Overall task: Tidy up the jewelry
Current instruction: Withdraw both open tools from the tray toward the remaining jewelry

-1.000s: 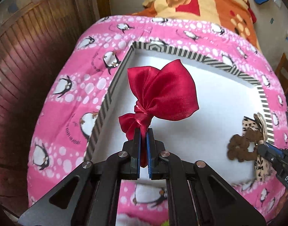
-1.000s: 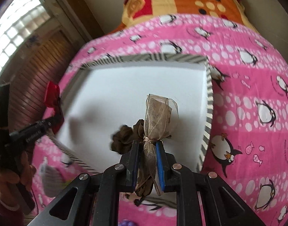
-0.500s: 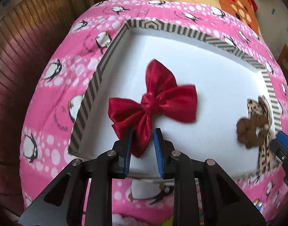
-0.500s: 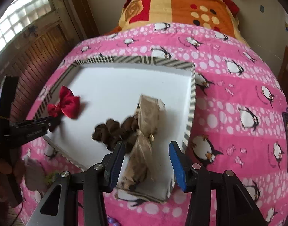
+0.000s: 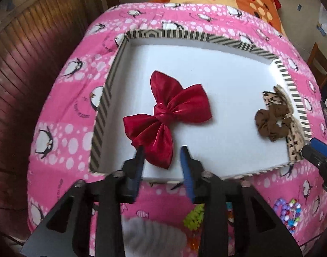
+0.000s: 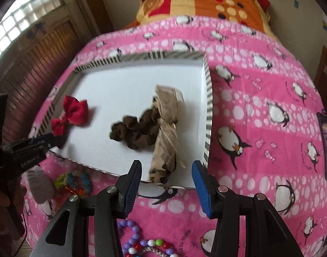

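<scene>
A red satin bow [image 5: 169,117] lies flat on the white floor of a shallow box with a striped rim [image 5: 103,105]. My left gripper [image 5: 162,153] hovers over the bow's near tip; its jaws are opening and do not press it. In the right wrist view the red bow [image 6: 71,115] lies at the box's left. A brown scrunchie [image 6: 135,131] and a beige leopard-print bow [image 6: 166,132] lie by the box's right wall [image 6: 208,115]. My right gripper [image 6: 166,167] stands open above the leopard bow's near end, clear of it. The brown scrunchie [image 5: 270,122] also shows in the left wrist view.
The box rests on a pink penguin blanket [image 6: 259,107]. On the blanket in front of the box lie a grey fluffy scrunchie [image 5: 154,235], a green and orange hair tie [image 6: 73,182] and coloured bead strings [image 6: 146,242] [image 5: 289,212]. A folded orange blanket [image 6: 206,0] lies behind.
Both grippers let go of their bows, which now lie flat in the box. Both jaws opened wider and both grippers pulled back toward the box's near edge.
</scene>
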Tool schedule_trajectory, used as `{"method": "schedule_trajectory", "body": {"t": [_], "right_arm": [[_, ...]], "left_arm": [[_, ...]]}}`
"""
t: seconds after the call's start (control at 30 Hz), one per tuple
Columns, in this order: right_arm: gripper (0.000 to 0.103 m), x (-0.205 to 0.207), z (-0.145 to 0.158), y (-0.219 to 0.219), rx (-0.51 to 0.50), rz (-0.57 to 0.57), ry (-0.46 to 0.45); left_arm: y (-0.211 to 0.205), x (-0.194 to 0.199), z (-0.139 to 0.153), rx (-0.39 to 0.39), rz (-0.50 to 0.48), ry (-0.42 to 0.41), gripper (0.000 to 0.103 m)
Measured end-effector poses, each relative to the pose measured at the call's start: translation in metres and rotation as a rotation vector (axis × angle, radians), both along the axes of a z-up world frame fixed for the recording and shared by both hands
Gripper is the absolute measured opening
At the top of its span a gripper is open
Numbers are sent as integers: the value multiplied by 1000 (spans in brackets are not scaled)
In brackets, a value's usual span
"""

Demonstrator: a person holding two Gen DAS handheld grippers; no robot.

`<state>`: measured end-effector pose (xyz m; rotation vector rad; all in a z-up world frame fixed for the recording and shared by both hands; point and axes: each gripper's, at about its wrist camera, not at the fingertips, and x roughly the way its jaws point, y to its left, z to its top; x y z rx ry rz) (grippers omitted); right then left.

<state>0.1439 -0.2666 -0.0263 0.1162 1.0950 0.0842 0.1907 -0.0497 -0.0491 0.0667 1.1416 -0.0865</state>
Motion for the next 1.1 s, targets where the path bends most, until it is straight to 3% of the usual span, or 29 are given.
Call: {"method": "schedule_trajectory", "body": {"t": [0.17,0.23,0.37,0.63,1.1], "right_arm": [[47,-17,32,12,16,1,-86],[47,-25,42,19,13,8,-107],[59,-42,53,33,9,23,-135],[59,-80,66,56,9,48,-168],[59,-125,63,78,-12,38,-160]], "left_arm": [[-2,-22,27,12,7,-85,52],[-1,-32,37,0,9,-103,52],[3,-51,49,2,20,-134,52],[19,-90,61,-2,39,-166,52],[45,-140,64,-12,60,-188,52]]}}
